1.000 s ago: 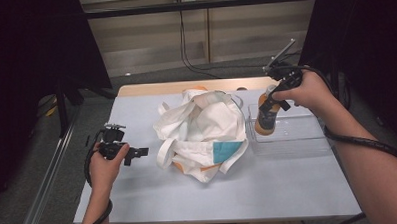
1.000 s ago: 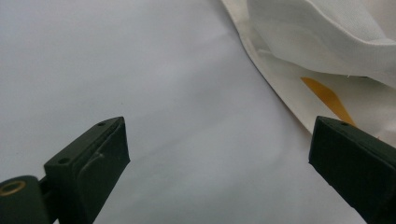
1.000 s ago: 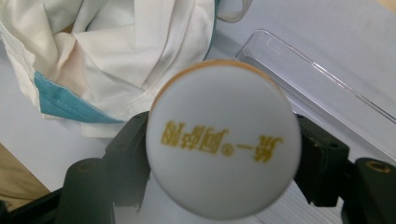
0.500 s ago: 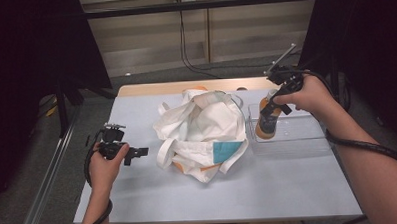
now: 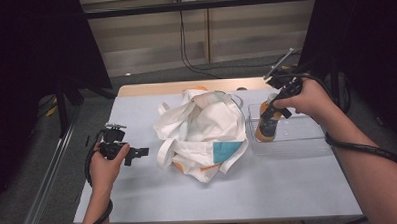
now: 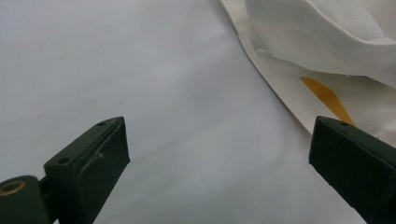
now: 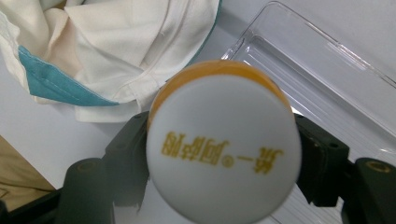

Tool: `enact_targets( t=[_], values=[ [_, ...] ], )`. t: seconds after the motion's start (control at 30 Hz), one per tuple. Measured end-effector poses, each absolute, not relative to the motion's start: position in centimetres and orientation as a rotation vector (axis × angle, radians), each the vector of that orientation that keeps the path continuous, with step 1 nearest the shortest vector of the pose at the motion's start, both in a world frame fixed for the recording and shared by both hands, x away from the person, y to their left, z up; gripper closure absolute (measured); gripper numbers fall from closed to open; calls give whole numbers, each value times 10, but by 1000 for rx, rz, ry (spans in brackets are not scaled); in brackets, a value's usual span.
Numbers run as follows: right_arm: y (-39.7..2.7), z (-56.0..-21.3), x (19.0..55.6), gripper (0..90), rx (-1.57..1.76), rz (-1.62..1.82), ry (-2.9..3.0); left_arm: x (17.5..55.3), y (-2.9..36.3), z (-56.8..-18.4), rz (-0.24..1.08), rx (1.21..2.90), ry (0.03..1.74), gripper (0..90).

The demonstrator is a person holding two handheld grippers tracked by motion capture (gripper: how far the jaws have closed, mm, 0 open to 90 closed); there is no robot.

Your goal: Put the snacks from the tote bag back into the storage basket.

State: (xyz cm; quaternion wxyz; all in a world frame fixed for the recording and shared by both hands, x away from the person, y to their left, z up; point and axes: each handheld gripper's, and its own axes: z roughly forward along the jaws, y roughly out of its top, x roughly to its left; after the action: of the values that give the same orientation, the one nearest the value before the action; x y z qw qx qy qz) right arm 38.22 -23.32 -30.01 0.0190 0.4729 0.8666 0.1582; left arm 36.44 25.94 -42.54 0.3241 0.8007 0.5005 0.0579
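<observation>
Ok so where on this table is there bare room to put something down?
The table's near strip, in front of the cloth bag, is bare, as is the left stretch beyond the left gripper. It is crowded on the right, where the right gripper holds the bottle in the clear tray beside the bag.

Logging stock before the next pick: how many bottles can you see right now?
1. The orange bottle with a white cap is gripped by the right gripper in the clear tray. The white tote bag may hide more.
</observation>
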Motion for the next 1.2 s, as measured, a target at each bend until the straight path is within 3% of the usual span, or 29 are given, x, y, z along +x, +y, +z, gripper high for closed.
enact_targets(
  t=[1.2],
  values=[
    [-235, -318, 380, 300, 1474, 471, 2710, 366, 256, -425, 140, 2096, 1309, 49]
  ],
)
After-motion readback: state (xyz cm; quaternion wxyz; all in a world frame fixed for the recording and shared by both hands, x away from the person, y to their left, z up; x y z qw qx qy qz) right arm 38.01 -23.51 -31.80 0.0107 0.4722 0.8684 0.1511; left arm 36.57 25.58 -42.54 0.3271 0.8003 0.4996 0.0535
